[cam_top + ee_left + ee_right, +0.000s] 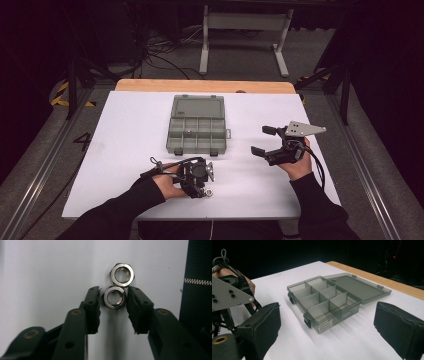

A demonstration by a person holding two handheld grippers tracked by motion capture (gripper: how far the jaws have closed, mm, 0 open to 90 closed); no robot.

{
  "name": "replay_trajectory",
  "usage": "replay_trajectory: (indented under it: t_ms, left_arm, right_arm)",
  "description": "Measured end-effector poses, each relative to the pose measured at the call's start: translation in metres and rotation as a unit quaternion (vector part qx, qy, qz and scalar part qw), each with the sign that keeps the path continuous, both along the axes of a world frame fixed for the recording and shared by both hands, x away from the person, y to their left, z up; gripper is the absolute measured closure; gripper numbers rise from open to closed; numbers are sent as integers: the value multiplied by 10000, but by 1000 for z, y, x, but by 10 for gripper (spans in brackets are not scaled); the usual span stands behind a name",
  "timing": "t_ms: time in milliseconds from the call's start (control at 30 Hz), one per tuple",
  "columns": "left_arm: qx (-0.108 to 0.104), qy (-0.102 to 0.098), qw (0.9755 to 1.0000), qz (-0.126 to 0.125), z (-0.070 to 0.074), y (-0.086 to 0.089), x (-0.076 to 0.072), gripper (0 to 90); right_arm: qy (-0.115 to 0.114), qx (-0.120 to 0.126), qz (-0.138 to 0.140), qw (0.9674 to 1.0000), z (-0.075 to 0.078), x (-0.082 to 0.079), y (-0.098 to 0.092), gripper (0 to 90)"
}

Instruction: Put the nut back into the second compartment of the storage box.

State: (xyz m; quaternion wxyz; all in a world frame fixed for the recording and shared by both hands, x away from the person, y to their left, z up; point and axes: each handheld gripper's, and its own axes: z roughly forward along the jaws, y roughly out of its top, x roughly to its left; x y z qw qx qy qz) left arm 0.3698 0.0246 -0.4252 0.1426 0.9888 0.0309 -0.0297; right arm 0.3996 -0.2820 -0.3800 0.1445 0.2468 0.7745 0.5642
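Observation:
Two steel hex nuts lie touching each other on the white table. In the left gripper view the nearer nut (114, 297) sits between the tips of my left gripper (113, 293), and both black jaws rest against its sides. The farther nut (122, 275) lies free just beyond it. From above, my left gripper (202, 187) points down at the table near the front edge. My right gripper (263, 140) hovers at the right, open wide with nothing between its pads (262, 322). A grey compartment box (197, 125) lies open at mid-table.
The box (324, 302) has several divided compartments, and its lid lies flat behind it. One compartment holds a small part (189, 132). The white table (125, 150) ends at a wooden strip (205, 86) at the far side. Cables and a stand sit on the floor beyond.

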Motion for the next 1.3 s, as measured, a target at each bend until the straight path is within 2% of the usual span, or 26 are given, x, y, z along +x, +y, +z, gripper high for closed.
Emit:
replay_trajectory:
  t_ms: [133, 200, 367, 600, 733, 967, 1300]
  left_arm:
    - [79, -22, 10000, 51, 2, 0, 0, 696]
    - [45, 68, 10000, 58, 2, 0, 2, 697]
    - [-3, 52, 10000, 32, 7, 1, 3, 699]
    - [-110, 57, 9999, 41, 21, 4, 5, 699]
    - [-104, 41, 9999, 101, 30, 6, 9, 700]
    - [-235, -59, 9996, 130, 52, 11, 19, 699]
    - [-368, -315, 9980, 409, 77, 19, 38, 699]
  right_arm:
    - [17, -16, 9, 10000, -1, 0, 1, 78]
    - [16, -22, 6, 10000, -1, 0, 1, 78]
    - [18, -8, 14, 10000, -1, 1, 1, 78]
    - [19, -17, 14, 10000, -1, 1, 1, 78]
    - [27, -14, 17, 10000, -1, 1, 1, 78]
    - [23, -12, 13, 10000, -1, 1, 0, 78]
    - [15, -21, 8, 10000, -1, 1, 0, 78]
